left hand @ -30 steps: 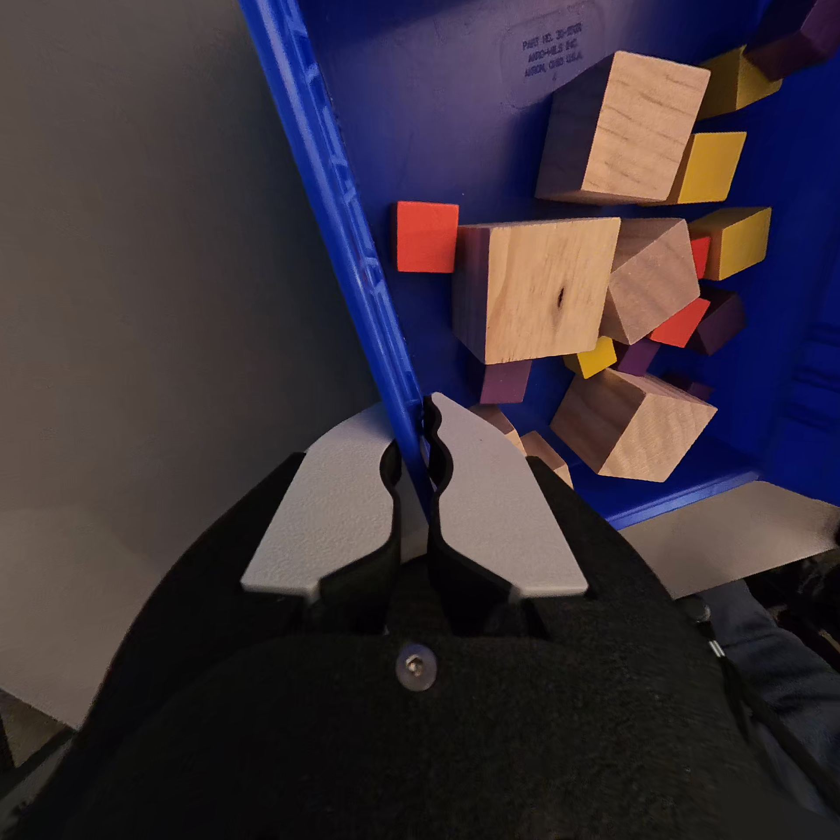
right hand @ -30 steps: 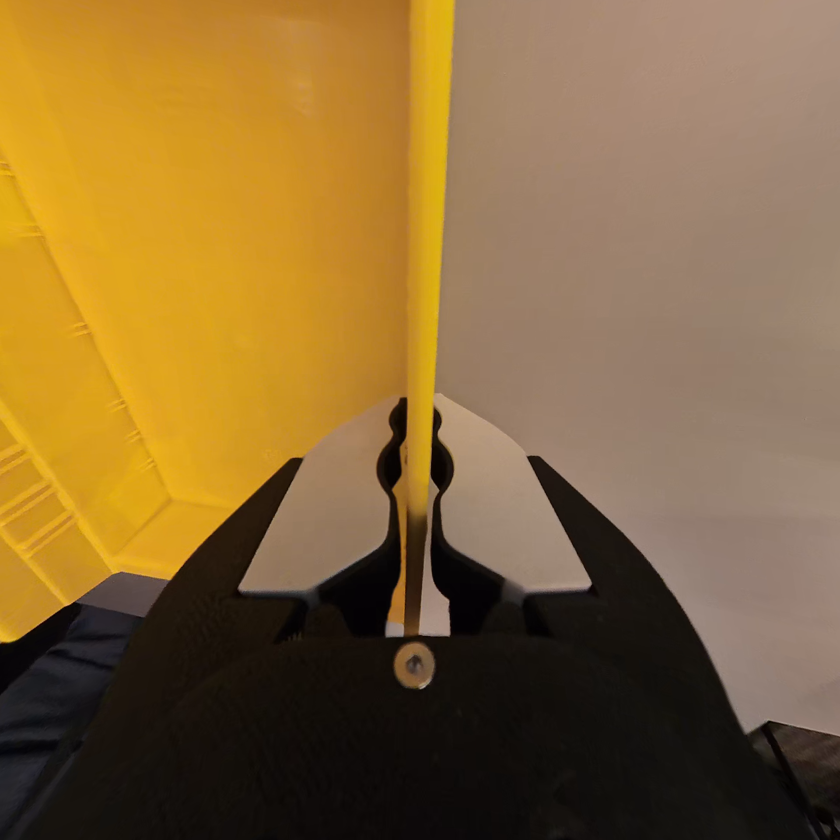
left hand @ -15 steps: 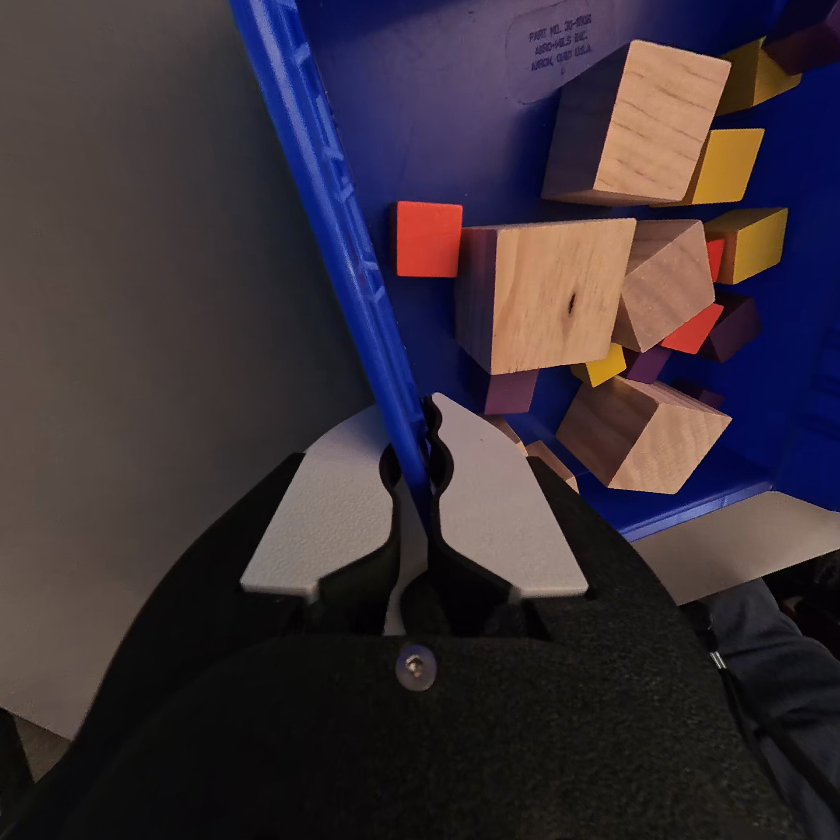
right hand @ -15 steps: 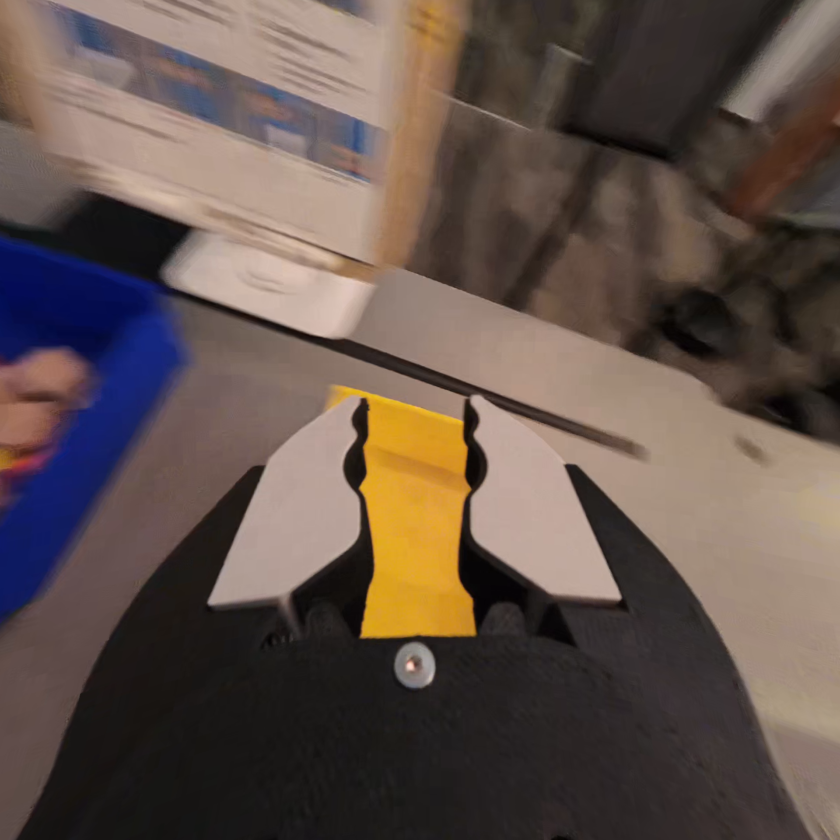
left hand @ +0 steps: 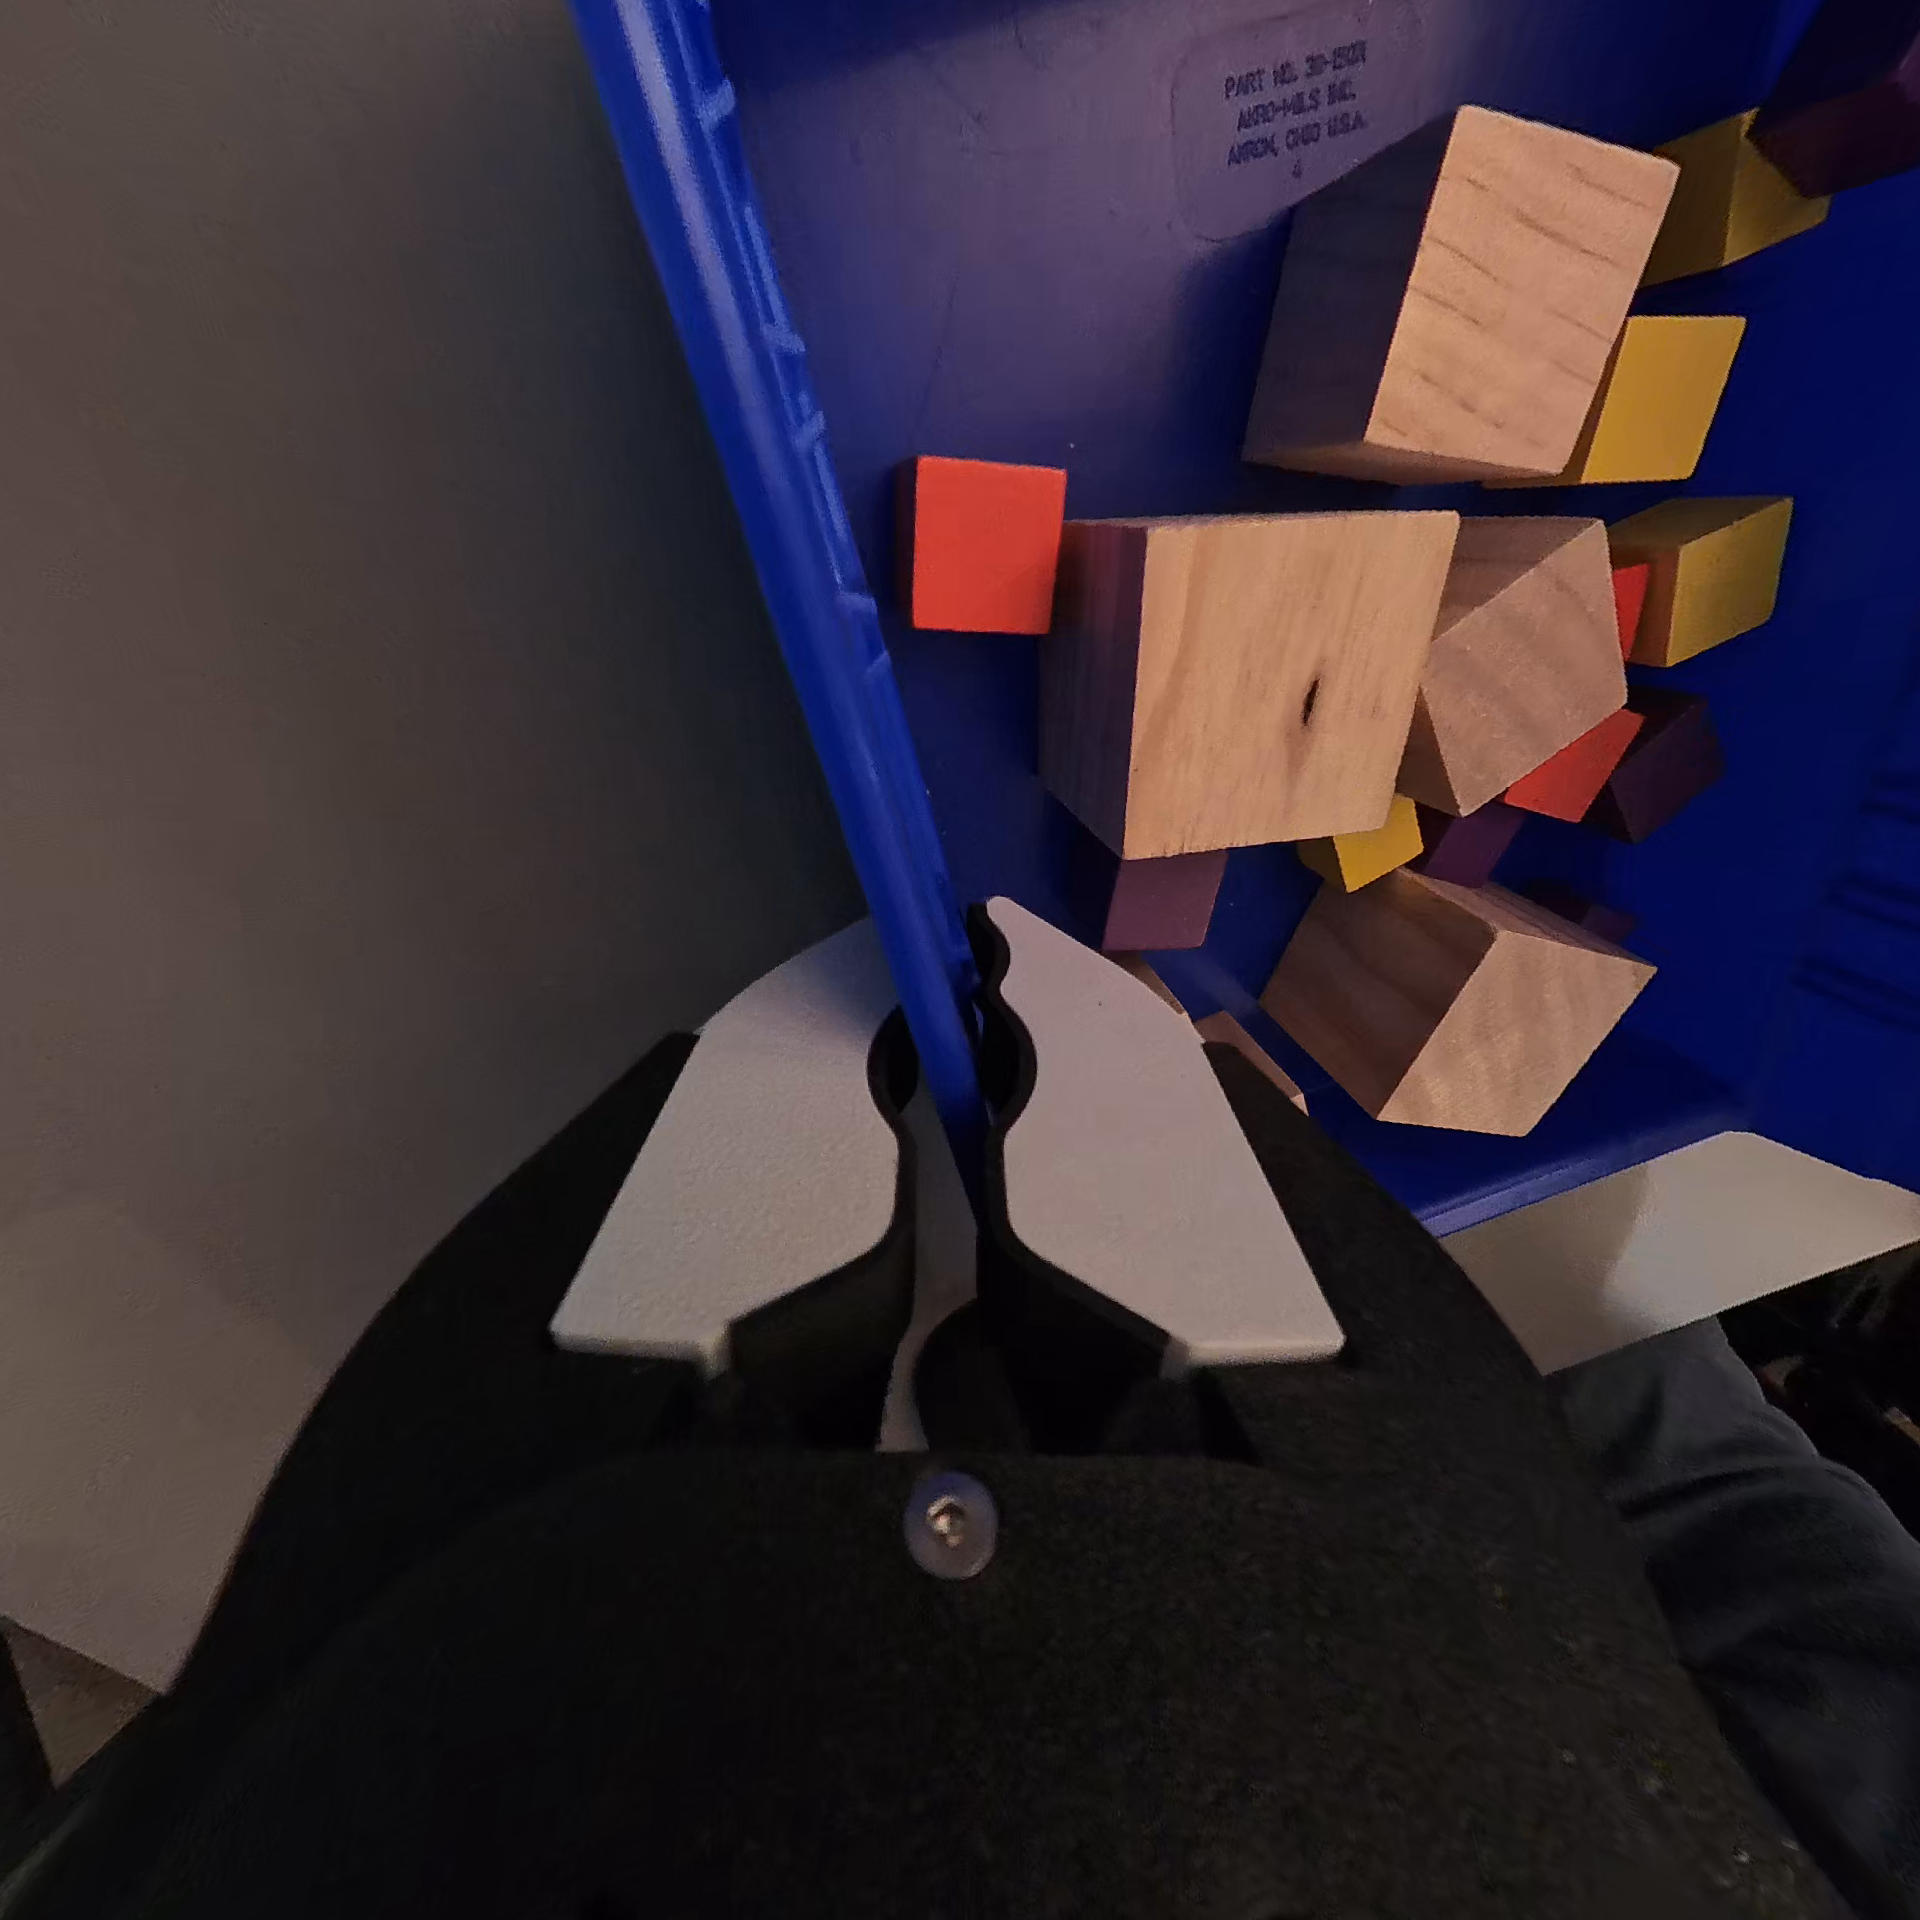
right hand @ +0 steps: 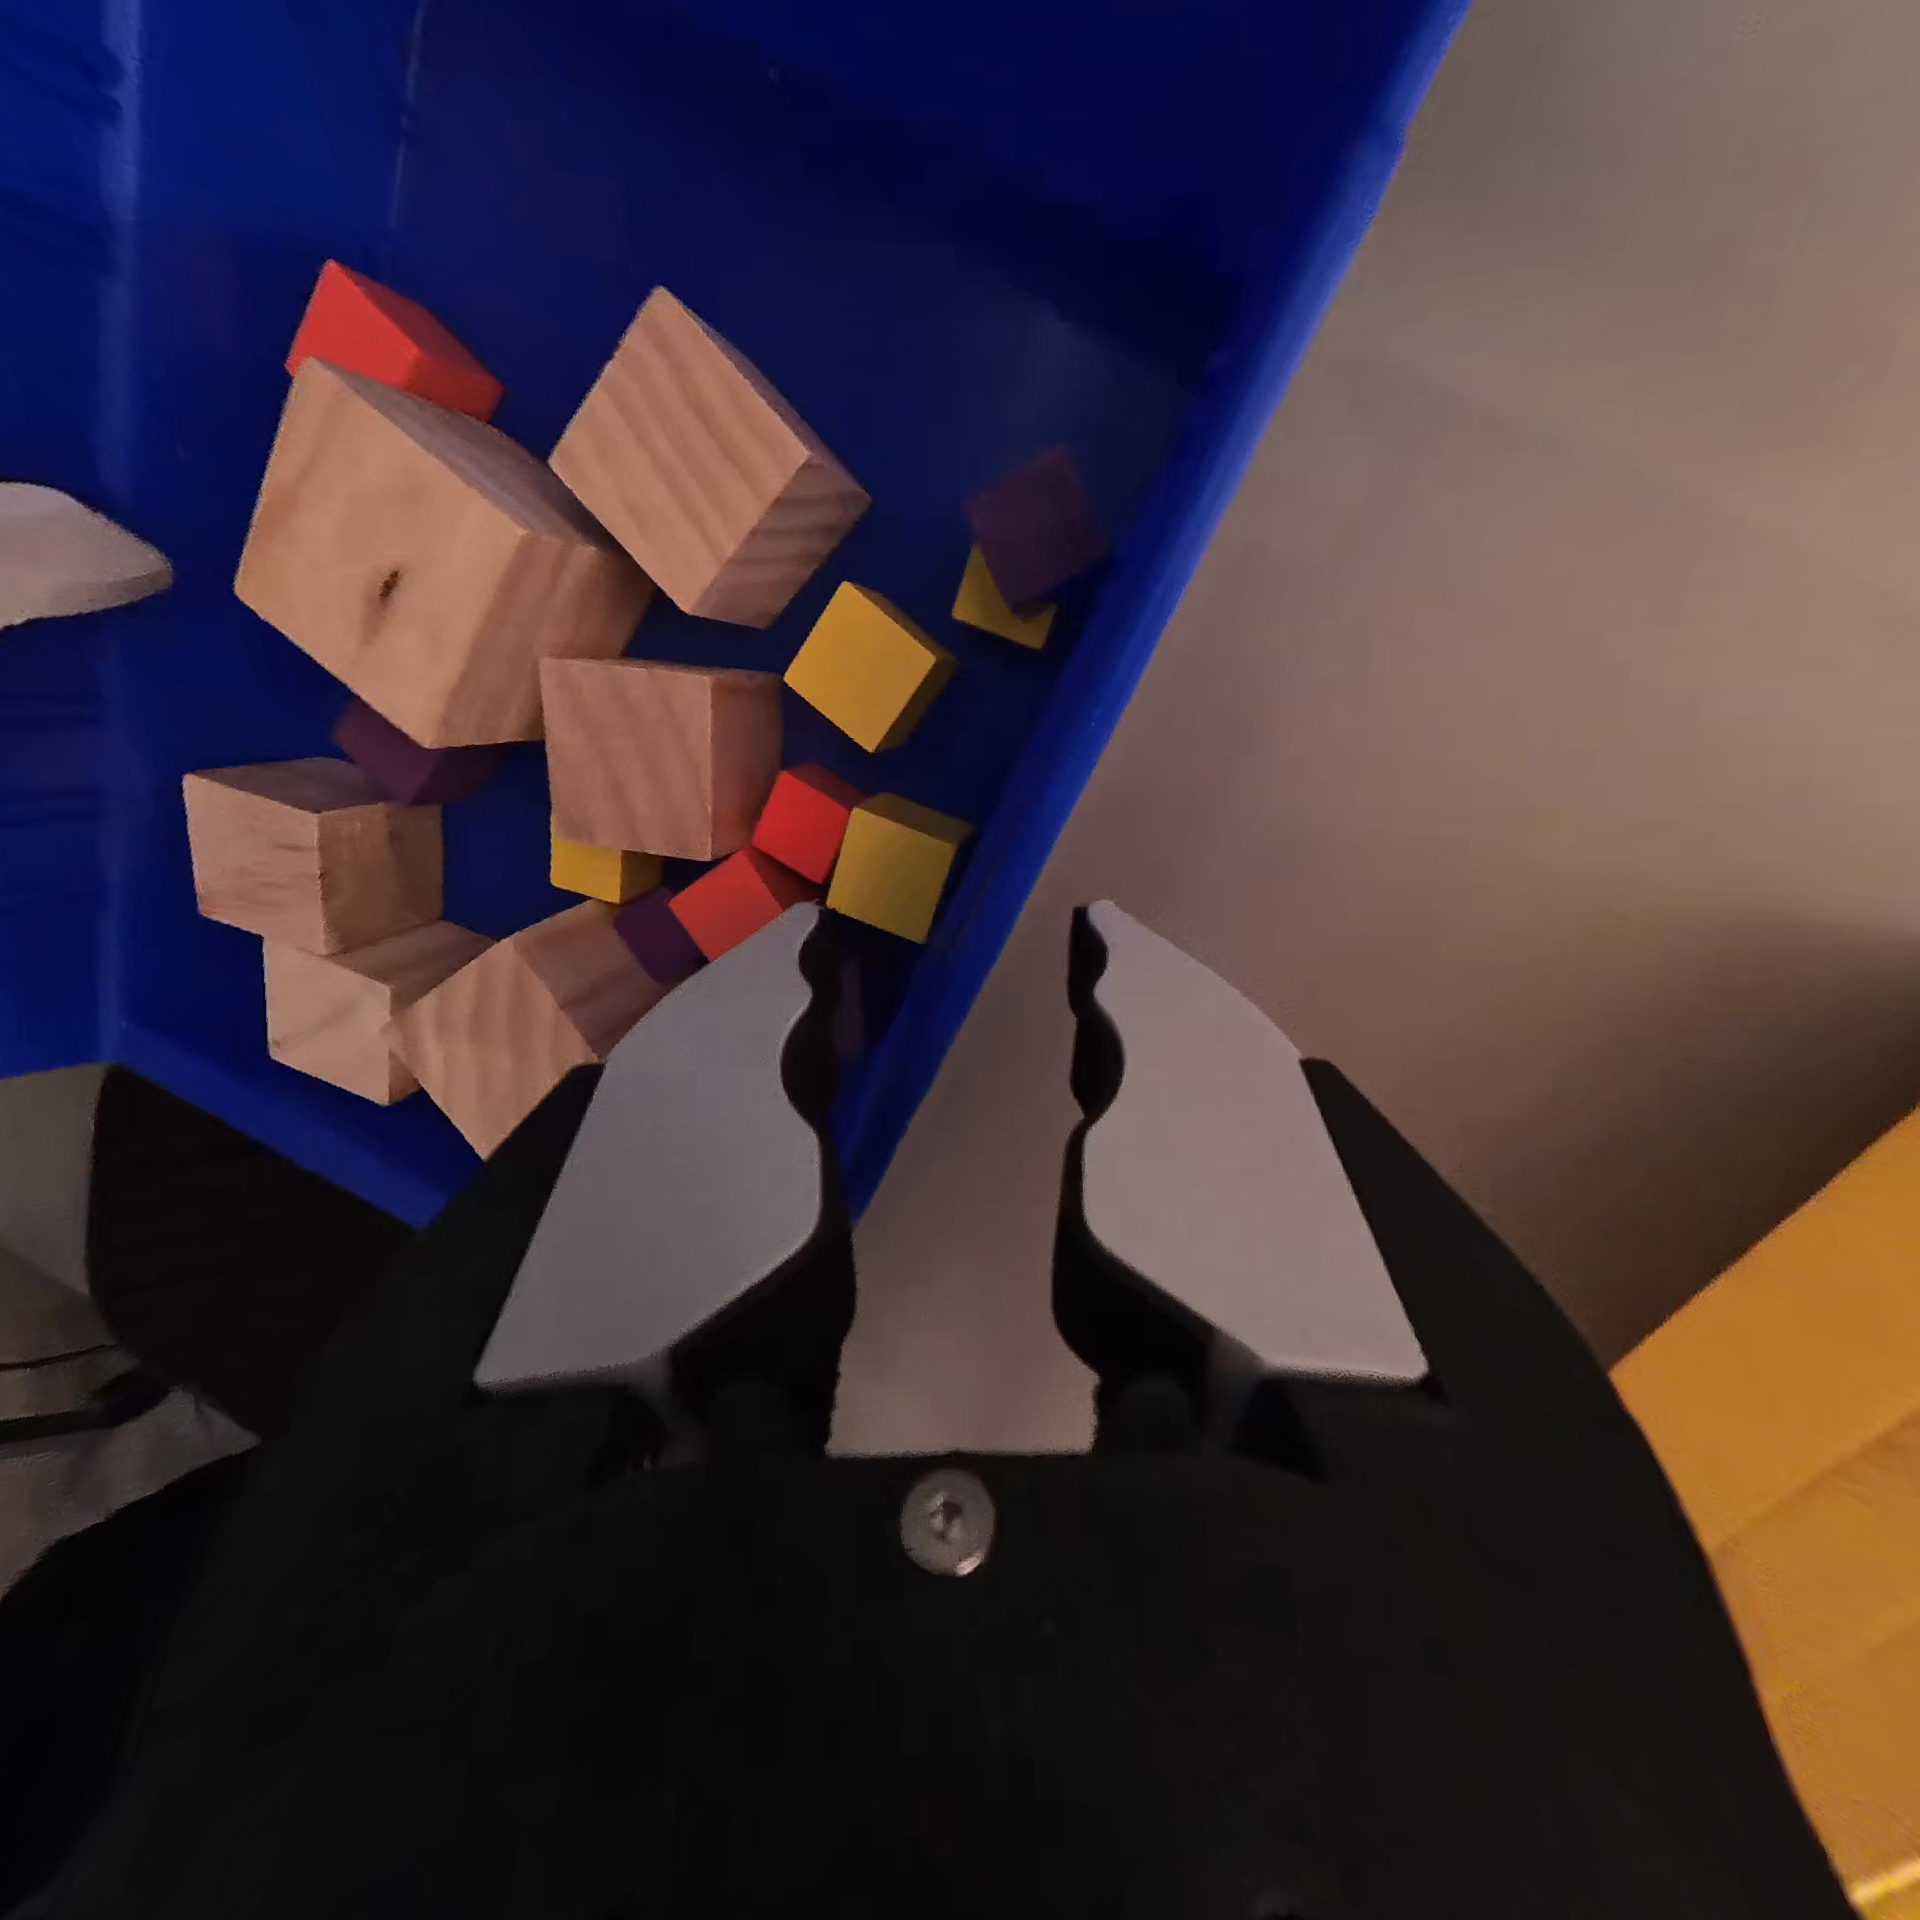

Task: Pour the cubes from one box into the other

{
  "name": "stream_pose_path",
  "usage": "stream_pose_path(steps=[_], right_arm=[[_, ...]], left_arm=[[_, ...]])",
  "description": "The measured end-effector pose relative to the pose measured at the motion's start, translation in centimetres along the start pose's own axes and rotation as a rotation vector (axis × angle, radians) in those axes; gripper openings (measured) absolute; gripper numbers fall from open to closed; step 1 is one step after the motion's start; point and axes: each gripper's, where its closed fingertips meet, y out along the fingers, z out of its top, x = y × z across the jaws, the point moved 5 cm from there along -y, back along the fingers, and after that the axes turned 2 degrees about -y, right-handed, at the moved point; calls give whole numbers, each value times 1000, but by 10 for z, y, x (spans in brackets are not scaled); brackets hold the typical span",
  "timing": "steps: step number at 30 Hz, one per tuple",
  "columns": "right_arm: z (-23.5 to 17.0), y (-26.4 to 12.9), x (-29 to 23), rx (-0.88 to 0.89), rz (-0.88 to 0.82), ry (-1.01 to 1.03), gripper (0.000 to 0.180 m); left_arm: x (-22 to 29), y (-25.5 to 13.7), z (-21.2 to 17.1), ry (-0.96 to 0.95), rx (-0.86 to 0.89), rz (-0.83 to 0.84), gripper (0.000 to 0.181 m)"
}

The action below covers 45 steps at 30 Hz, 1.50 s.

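The blue box (left hand: 790,520) holds several cubes: big bare wooden ones (left hand: 1268,675) and small red (left hand: 982,545), yellow (left hand: 1652,400) and purple (left hand: 1158,899) ones. My left gripper (left hand: 951,925) is shut on the box's left wall. In the right wrist view, my right gripper (right hand: 948,914) is open, with the blue box's right wall (right hand: 1195,582) running between its fingers. The same cubes (right hand: 416,561) lie inside. The yellow box (right hand: 1818,1403) sits at the lower right, apart from both grippers; its inside is hidden.
The boxes rest on a plain grey table (left hand: 312,520). A tip of the left gripper's finger (right hand: 62,556) shows at the left edge of the right wrist view. A person's dark clothing (left hand: 1714,1507) lies below the table's near edge.
My right gripper let go of the yellow box's wall, swung over to the blue box and now stands open around its right wall. My left gripper keeps its hold; the blue box barely shifted.
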Motion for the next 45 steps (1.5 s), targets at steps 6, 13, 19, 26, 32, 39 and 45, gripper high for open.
stream_pose_path(steps=[6,13,19,26,32,39,45], right_arm=[[-14,23,-4,-167,-41,90,27],[-10,22,-7,-158,-81,117,8],[-11,22,-6,-122,-62,162,8],[-11,22,-6,-120,-39,171,6],[-12,21,-3,-88,39,143,6],[-12,-12,15,27,86,112,6],[-14,-87,60,173,137,149,6]], left_arm=[[0,1,1,-33,-36,-6,6],[-1,5,1,-58,-73,-24,7],[-1,5,1,-67,-77,-27,7],[0,6,1,-81,-85,-9,6],[9,-1,-5,-6,-121,99,7],[50,-46,9,24,-86,250,8],[130,-111,42,114,-2,381,8]])
